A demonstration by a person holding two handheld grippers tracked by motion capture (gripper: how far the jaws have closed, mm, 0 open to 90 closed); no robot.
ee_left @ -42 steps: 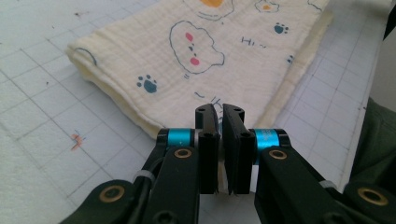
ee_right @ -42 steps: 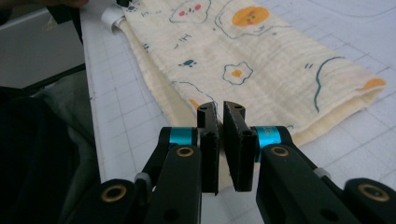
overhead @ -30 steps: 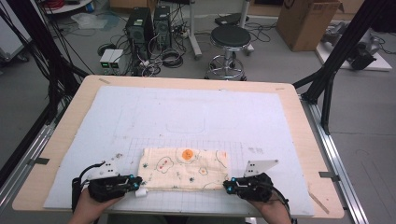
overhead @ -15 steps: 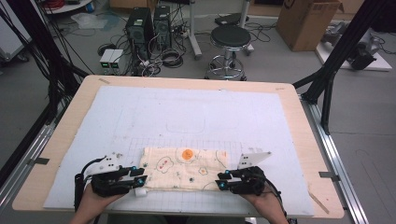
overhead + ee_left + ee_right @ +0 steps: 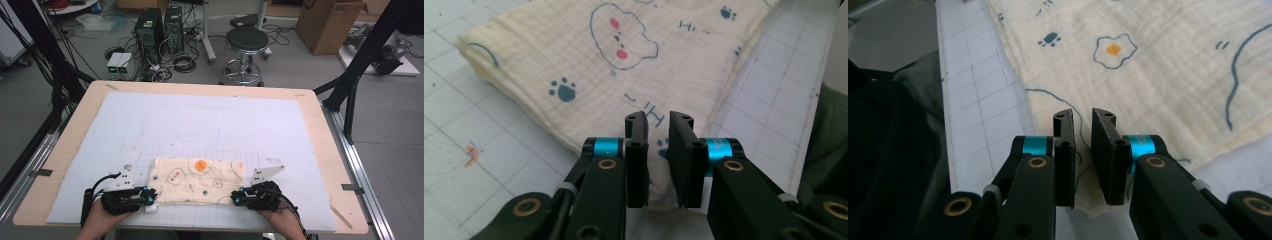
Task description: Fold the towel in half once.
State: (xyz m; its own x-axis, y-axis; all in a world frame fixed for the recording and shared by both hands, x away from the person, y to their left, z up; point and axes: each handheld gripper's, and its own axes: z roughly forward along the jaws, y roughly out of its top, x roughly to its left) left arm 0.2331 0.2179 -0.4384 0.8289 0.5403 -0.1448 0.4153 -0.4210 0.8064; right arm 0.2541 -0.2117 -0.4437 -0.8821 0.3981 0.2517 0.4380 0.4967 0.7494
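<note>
Your two grippers sit at the near corners of the folded cloth.

Your left gripper (image 5: 658, 131) has its jaws nearly together, a slim gap over the cloth (image 5: 624, 70) corner, just opened then eased back. Your right gripper (image 5: 1083, 129) matches, jaws just narrowing above the cloth edge. Beyond, the cloth lies flat on the white gridded mat (image 5: 200, 120).

In the left gripper view, we see the cream printed muslin cloth (image 5: 594, 65) cut off by the top edge. We cannot tell whether the black pads (image 5: 638, 150) pinch its near corner.
</note>
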